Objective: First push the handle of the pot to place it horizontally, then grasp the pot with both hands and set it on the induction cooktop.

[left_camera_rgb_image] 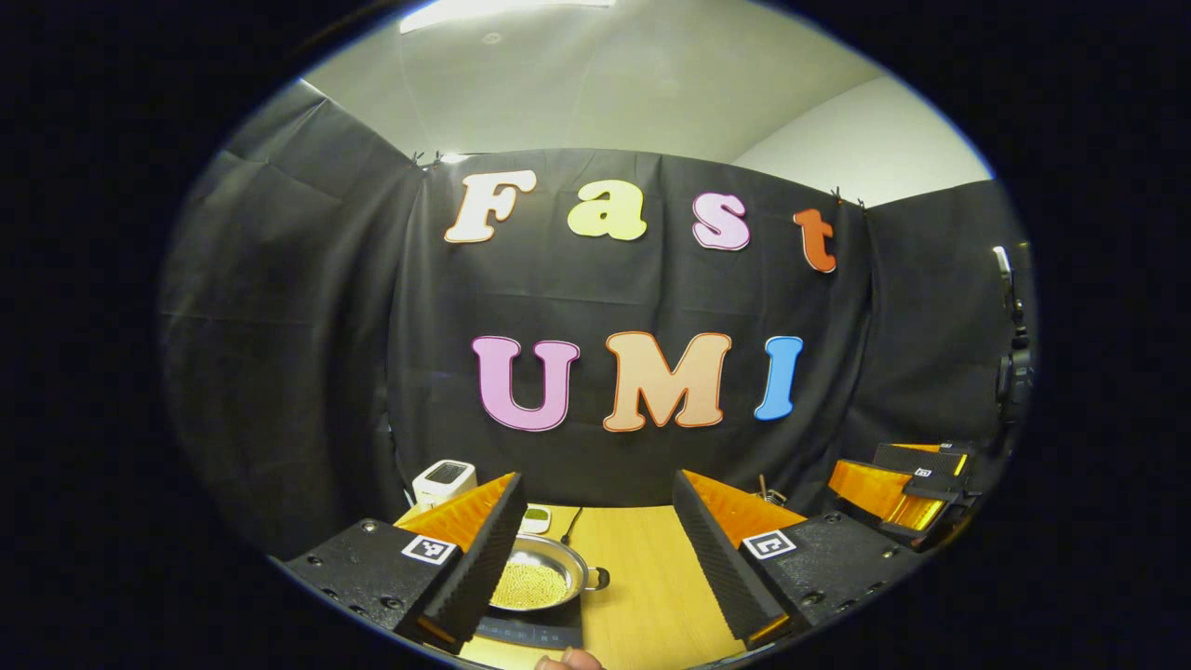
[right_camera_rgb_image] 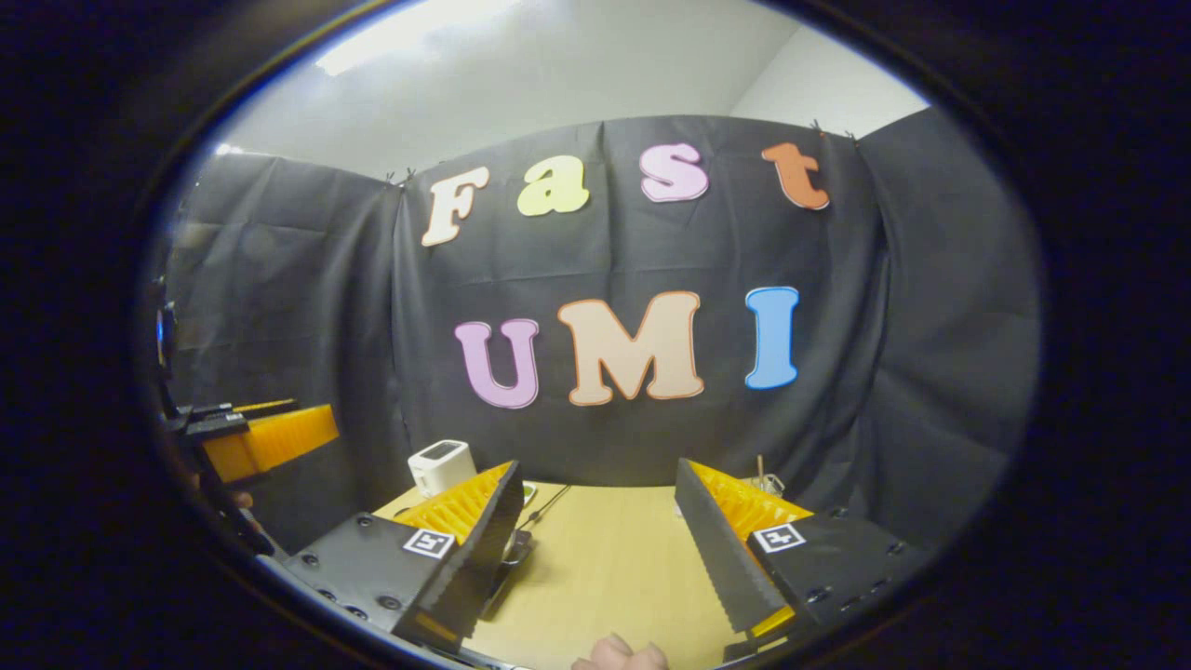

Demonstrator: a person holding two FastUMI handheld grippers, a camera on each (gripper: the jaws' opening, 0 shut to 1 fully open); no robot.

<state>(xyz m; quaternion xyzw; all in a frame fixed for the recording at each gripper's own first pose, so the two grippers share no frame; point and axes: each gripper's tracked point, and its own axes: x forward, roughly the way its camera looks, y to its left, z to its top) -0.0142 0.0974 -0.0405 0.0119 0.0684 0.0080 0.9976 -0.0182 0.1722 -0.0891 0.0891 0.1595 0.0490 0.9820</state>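
Left gripper (left_camera_rgb_image: 595, 558): you are holding it above the table (left_camera_rgb_image: 642, 577) with its fingers spread wide, gripping nothing.
Right gripper (right_camera_rgb_image: 595, 549): you are holding it with fingers parted too, nothing between them.
Pot (left_camera_rgb_image: 535, 579): it is sitting on the dark induction cooktop (left_camera_rgb_image: 530, 631), low and left between the left fingers; a short handle (left_camera_rgb_image: 595, 579) is pointing right.
Risk: if you are coming in fast, a finger is likely knocking the rim and skidding the pot off the cooktop.
Around: a white appliance (left_camera_rgb_image: 444, 481) is standing behind, with a thin cable (left_camera_rgb_image: 569, 526) trailing near the pot.
Obstruction: the left finger (left_camera_rgb_image: 465, 568) is hiding the pot's left side, so I cannot tell about a second handle.
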